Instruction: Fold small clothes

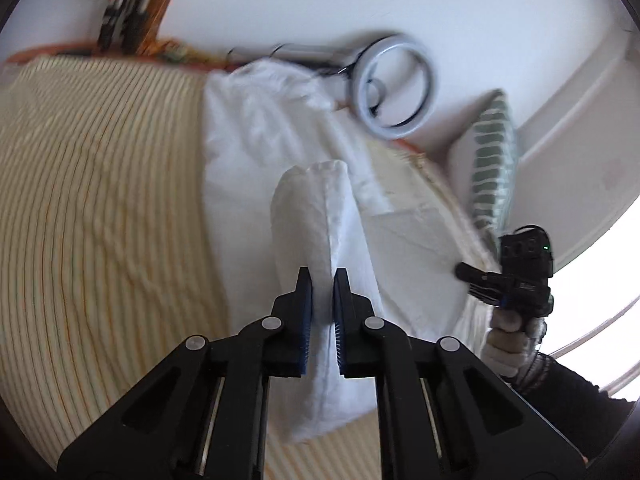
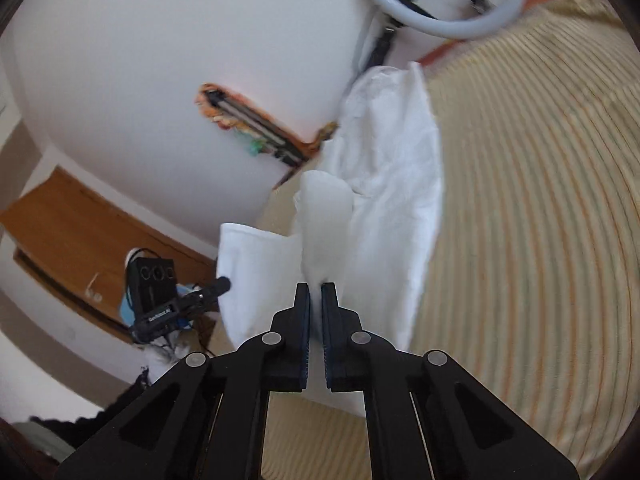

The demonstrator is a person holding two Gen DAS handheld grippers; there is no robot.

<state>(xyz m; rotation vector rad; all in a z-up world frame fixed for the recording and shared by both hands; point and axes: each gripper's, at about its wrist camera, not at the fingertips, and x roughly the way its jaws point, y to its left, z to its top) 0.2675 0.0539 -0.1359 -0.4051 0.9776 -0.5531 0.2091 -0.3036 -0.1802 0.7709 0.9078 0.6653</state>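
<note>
A white garment (image 1: 260,128) lies partly on a bed with a beige striped cover (image 1: 100,208). My left gripper (image 1: 322,274) is shut on one lifted edge of it, a fold standing up between the fingers. My right gripper (image 2: 316,286) is shut on another lifted edge of the same white garment (image 2: 392,168). The cloth hangs between the two grippers above the bed. In the left wrist view the right gripper (image 1: 464,270) is at the right, held by a gloved hand. In the right wrist view the left gripper (image 2: 222,282) is at the left.
A ring light (image 1: 394,84) on a stand stands by the white wall behind the bed; it also shows in the right wrist view (image 2: 440,20). A green patterned pillow (image 1: 492,160) stands at the bed's right end. A wooden shelf (image 2: 72,224) is on the wall.
</note>
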